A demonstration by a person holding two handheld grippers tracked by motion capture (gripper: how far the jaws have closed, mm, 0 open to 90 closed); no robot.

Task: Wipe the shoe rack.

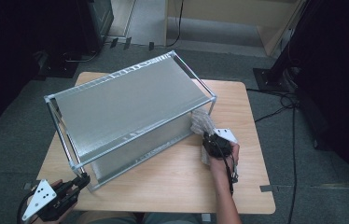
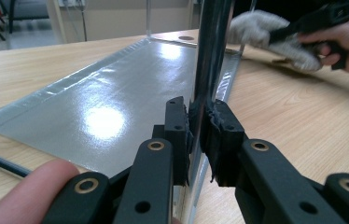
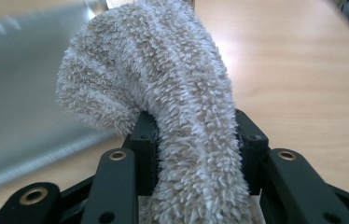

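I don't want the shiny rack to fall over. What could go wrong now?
1. The left gripper clamps just one thin post of the silver metal-framed rack; a hard push might twist the rack loose.
2. The fluffy beige cloth, pinched in the right gripper, touches the rack's far corner and could snag on the post there.

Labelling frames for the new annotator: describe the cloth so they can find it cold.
Start at the wooden table and the big silver metal rack on it. At the rack's right-hand end, the right claw is clamped on a fluffy grey-beige cloth. It is the one soft, shaggy thing among hard metal and wood.
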